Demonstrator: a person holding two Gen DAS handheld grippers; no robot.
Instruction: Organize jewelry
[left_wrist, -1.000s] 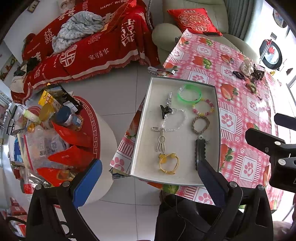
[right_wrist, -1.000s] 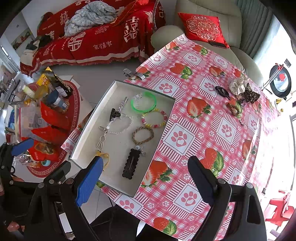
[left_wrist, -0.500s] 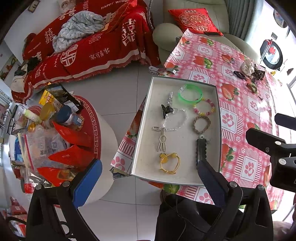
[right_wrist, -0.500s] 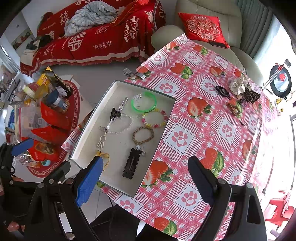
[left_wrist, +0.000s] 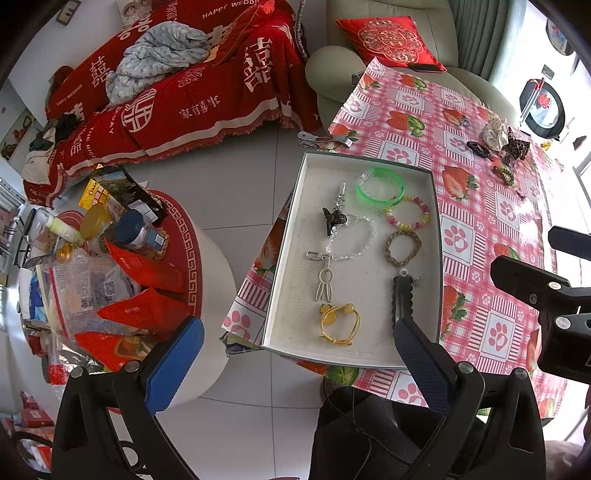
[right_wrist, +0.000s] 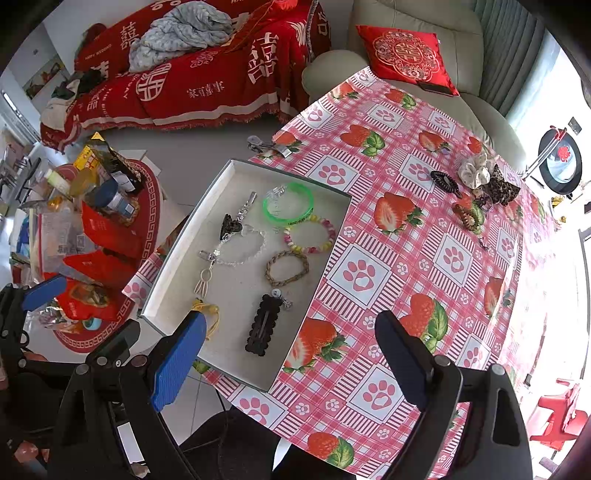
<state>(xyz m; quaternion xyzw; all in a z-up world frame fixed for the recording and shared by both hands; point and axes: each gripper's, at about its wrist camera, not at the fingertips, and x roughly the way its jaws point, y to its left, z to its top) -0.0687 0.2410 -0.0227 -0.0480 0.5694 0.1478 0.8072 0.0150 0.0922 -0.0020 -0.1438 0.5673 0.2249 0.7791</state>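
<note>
Both grippers hang above the near edge of a table draped in a strawberry-print cloth (right_wrist: 388, 229), the left gripper (left_wrist: 295, 354) and right gripper (right_wrist: 288, 354) each spread wide and holding nothing. Ahead of them sits a shallow grey tray (right_wrist: 184, 236) at the table's left corner. Inside lie a green bangle (right_wrist: 288, 205), beaded bracelet (right_wrist: 309, 236), braided bracelet (right_wrist: 287, 268), black hair clip (right_wrist: 264, 325) and yellow hair tie (left_wrist: 338, 324).

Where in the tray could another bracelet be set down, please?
The tray is bare along its left wall, beside the keychain, and right of the black hair clip. Its far right corner is crowded: green bangle, beaded bracelet, braided bracelet.
</note>
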